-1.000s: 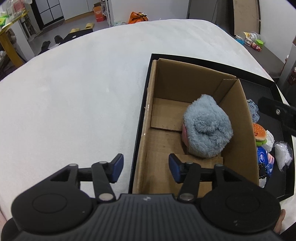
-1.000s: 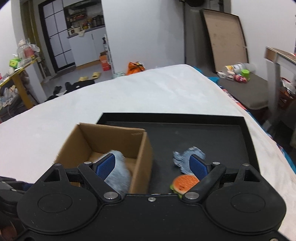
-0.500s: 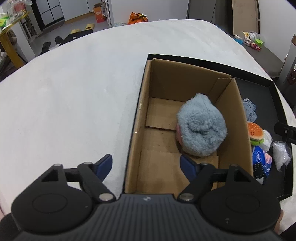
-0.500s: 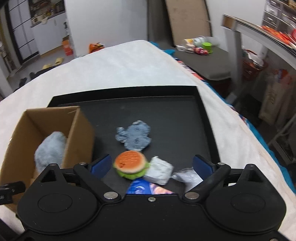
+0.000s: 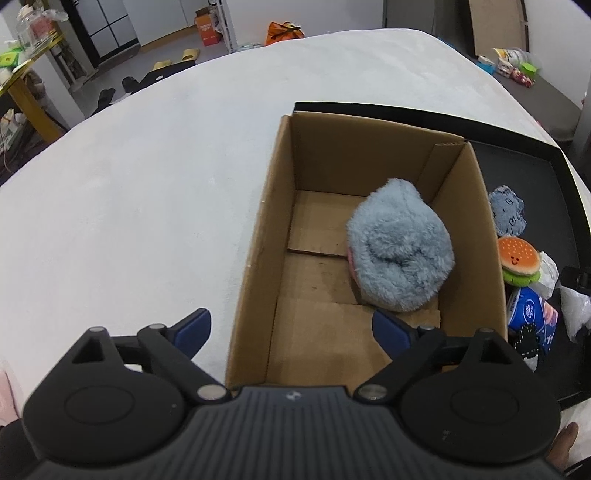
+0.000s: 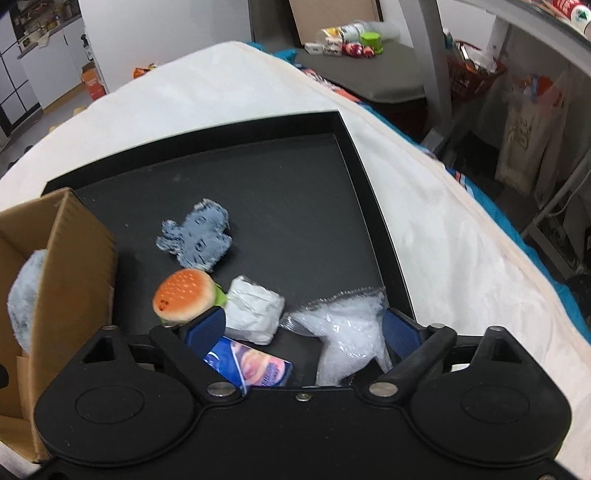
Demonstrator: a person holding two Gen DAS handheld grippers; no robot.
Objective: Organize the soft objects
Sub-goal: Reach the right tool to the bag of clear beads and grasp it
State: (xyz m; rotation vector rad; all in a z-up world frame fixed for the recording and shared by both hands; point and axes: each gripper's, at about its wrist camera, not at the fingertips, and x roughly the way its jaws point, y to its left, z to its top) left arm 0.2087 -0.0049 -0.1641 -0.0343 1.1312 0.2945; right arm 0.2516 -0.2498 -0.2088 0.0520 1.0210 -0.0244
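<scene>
An open cardboard box (image 5: 255, 240) stands at the left end of a black tray (image 5: 406, 112); a fluffy blue-grey plush (image 5: 400, 254) lies inside it against the right wall. My left gripper (image 5: 291, 326) straddles the box's near left wall, and its empty jaws are opening. On the tray (image 6: 295, 184) lie a flat blue-grey toy (image 6: 197, 238), a burger plush (image 6: 184, 295), a white wrapped packet (image 6: 253, 310), a clear bag (image 6: 351, 328) and a blue packet (image 6: 255, 369). My right gripper (image 6: 303, 326) hangs low over these. Its jaws are closing around the packets and bag, the pads touching nothing.
The tray rests on a wide white padded surface (image 5: 147, 184) whose edge drops off to the right (image 6: 480, 229). Beyond it stand a grey bench with bottles (image 6: 351, 33) and shelving. The box (image 6: 74, 266) borders the toys on the left.
My left jaws have spread wide and pulled back a little from the plush. My right gripper has swung right from the box and sunk over the toys on the tray.
</scene>
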